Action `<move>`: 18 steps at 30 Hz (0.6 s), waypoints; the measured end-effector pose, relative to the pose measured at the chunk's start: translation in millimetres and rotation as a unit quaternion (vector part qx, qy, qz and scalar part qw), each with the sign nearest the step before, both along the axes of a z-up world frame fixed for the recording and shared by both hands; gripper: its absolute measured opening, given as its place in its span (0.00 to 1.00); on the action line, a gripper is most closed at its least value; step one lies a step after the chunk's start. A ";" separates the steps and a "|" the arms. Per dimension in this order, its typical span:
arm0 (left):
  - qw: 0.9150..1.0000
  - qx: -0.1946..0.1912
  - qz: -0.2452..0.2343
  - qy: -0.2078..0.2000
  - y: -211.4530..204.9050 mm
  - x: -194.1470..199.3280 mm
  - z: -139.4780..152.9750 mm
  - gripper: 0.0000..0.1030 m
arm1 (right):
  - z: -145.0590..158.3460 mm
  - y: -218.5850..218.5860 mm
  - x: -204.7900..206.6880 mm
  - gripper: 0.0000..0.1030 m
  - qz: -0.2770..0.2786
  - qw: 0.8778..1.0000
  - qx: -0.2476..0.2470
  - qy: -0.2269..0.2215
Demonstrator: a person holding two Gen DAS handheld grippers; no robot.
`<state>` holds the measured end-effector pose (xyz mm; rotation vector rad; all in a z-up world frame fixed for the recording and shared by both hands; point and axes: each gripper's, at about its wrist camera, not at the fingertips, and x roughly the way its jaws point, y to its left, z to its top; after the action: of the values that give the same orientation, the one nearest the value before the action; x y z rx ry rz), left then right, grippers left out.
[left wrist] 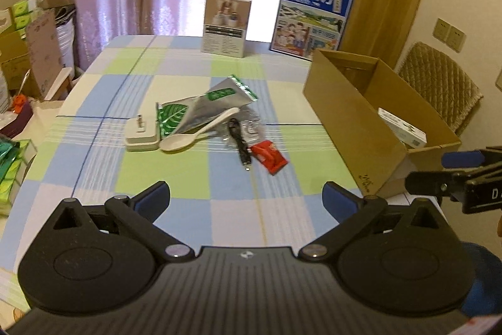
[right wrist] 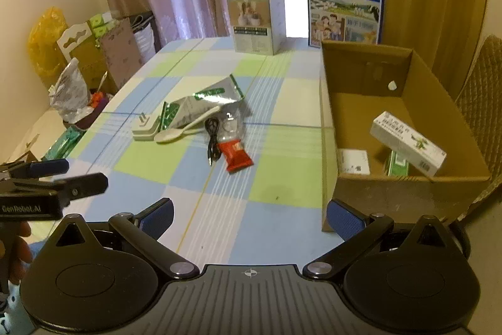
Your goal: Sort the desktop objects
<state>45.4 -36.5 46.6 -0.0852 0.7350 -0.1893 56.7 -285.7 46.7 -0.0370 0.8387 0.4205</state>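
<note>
Above the checked tablecloth (left wrist: 238, 203), left tool (left wrist: 246, 198) and right tool (right wrist: 250, 217) tilted down; both wide open, empty.

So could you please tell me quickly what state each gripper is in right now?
Left gripper: open, holding nothing.
Right gripper: open, holding nothing.
</note>
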 end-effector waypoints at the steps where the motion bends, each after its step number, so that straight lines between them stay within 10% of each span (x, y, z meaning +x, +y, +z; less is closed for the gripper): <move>1: 1.000 -0.004 0.003 -0.001 3.7 -1.0 -1.1 0.99 | -1.8 0.7 -0.9 0.98 0.001 1.000 0.000 0.002; 18: 0.999 0.018 0.011 0.032 37.2 4.9 -20.1 0.98 | -26.5 25.1 4.0 0.98 0.037 0.999 -0.001 0.020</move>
<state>50.3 0.6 26.5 -0.0645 0.8018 -0.1522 60.6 -260.7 20.2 -0.0612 0.8791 0.4911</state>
